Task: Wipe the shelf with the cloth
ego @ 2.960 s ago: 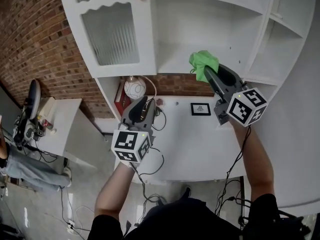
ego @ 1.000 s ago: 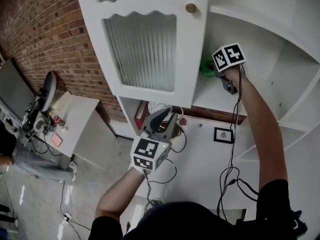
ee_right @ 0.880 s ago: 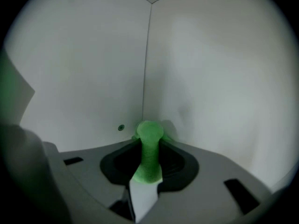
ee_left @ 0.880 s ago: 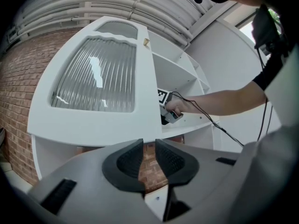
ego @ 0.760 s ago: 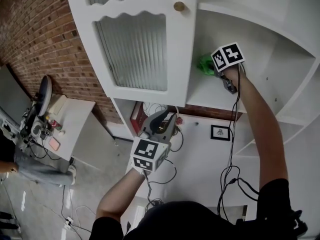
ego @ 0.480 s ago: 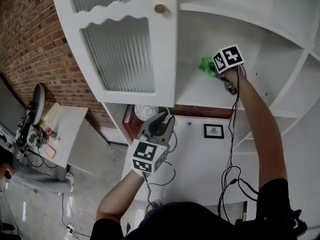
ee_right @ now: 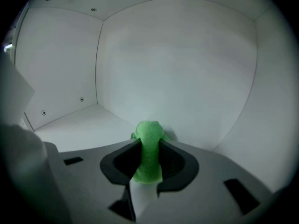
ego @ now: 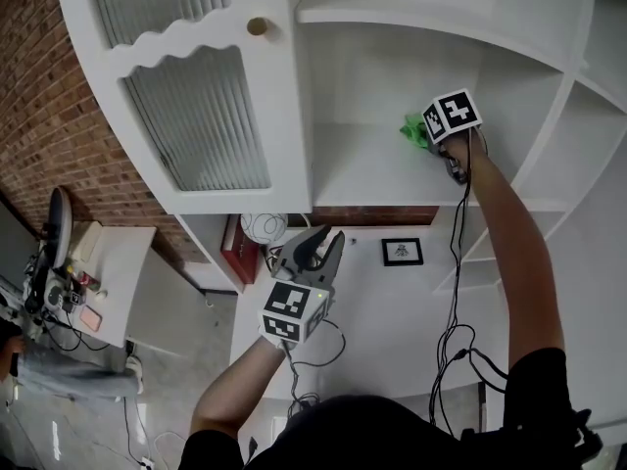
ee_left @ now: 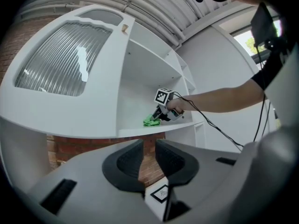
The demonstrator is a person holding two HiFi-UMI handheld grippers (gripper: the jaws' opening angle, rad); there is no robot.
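Observation:
A crumpled green cloth (ego: pixel 414 130) lies on the white shelf (ego: pixel 362 169) of a wall cabinet, near its back right corner. My right gripper (ego: pixel 428 140) is shut on the cloth and holds it against the shelf board. In the right gripper view the cloth (ee_right: pixel 149 134) bulges out between the jaws of the right gripper (ee_right: pixel 149 148), close to the back wall, with the shelf (ee_right: pixel 84 125) stretching left. My left gripper (ego: pixel 317 244) hangs below the cabinet, narrowly open and empty. The left gripper view looks past the left gripper (ee_left: pixel 149 146) at the cloth (ee_left: pixel 150 121) and the right gripper (ee_left: pixel 158 116).
A cabinet door (ego: pixel 196 116) with ribbed glass and a round knob (ego: pixel 258 26) stands left of the open shelf. Below are a white table (ego: pixel 392 302) with a framed picture (ego: pixel 402 252), a white globe (ego: pixel 263 228), a red book (ego: pixel 235 235) and cables. A brick wall (ego: pixel 39 96) is at left.
Three seconds ago the right gripper held the cloth in front of the cabinet; now it presses it on the shelf. Over the last second the cloth has slid right, away from the door.

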